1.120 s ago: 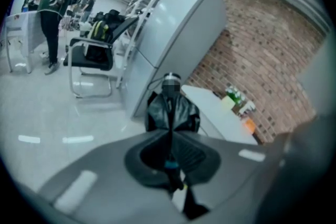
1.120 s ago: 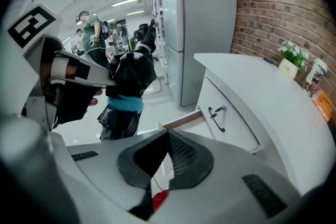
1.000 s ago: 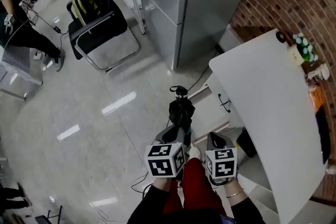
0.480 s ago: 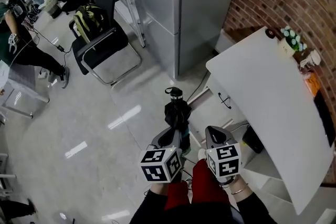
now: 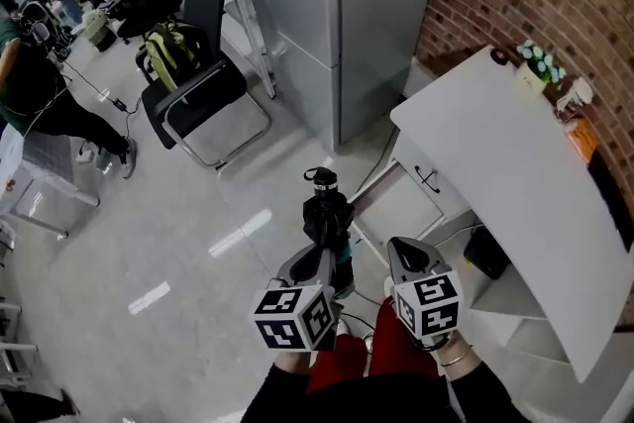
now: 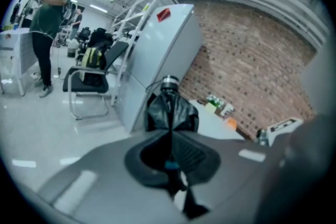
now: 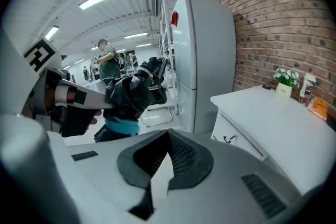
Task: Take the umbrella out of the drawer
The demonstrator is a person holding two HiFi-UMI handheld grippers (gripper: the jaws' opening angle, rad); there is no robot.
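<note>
Umbrella, folded and black, is clamped in the left gripper out over the floor, clear of the drawer under the white table. The right gripper has its jaws together on nothing. Hold the clamp firm, since the bundle juts well past the jaws. A chair and a tall grey cabinet stand ahead, and the table edge is near on the right.
</note>
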